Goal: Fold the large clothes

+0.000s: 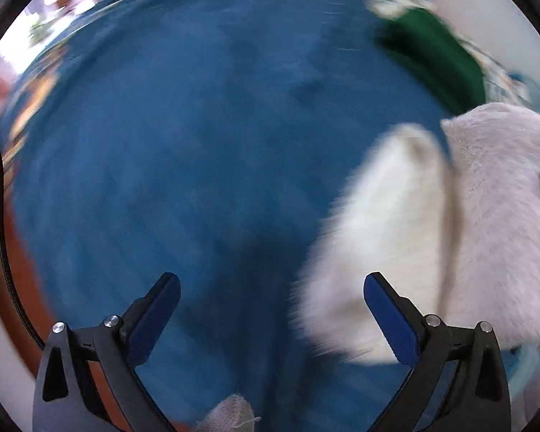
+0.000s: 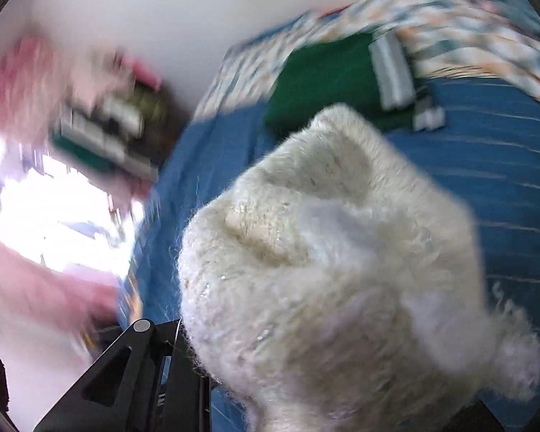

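Observation:
A fluffy white garment [image 2: 327, 252] fills the lower middle of the right wrist view, bunched over my right gripper [image 2: 270, 378]; its fingertips are hidden by the fabric, which hangs from it above the blue bedsheet [image 2: 504, 180]. In the left wrist view the same white garment [image 1: 468, 234] sits at the right. My left gripper [image 1: 271, 309] is open and empty above the blue sheet [image 1: 198, 144], just left of the garment. Both views are motion-blurred.
A folded green cloth [image 2: 327, 79] with a grey band lies at the far side of the bed; it also shows in the left wrist view [image 1: 435, 50]. A patterned quilt [image 2: 468, 25] lies behind it. Pink and mixed items [image 2: 100, 122] stand at left.

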A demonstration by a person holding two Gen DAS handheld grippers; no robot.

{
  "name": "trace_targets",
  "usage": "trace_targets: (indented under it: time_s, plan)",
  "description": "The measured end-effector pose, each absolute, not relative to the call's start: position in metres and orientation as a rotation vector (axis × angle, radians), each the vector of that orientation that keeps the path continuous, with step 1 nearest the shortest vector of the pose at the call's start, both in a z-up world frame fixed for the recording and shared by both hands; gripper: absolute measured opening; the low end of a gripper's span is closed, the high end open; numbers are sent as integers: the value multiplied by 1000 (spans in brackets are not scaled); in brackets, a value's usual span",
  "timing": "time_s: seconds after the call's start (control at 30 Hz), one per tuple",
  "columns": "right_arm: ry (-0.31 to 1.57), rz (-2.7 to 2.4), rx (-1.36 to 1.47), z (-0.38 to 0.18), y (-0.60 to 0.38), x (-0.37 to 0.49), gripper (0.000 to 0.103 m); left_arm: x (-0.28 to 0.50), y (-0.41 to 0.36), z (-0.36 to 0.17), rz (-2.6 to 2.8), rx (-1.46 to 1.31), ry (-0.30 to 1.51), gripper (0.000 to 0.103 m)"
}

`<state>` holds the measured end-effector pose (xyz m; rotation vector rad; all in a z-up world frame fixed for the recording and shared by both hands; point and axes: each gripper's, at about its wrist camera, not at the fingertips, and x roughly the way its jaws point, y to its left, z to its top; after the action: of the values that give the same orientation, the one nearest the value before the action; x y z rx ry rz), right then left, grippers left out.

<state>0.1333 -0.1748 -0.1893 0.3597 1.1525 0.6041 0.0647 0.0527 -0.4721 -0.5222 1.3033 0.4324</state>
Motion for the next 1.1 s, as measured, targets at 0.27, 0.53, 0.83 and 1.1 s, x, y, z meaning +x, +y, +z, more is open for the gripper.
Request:
trace_targets:
  time_s: [0.27,0.53,0.83,1.1]
  plan:
    - [1345,646,17,-303,-47,70,25,-11,79,-489,576,-635,1334,103]
    - [1437,861,184,-256,-77,96,86,-28,53,-454,436,-804,1205,103]
    - [1453,529,436,-251,-242,122,86,56,10,-474,294,-926,1142,103]
    - [1489,355,563,-289,-303,107,86,75,17,-515,364,-1100,1046,45]
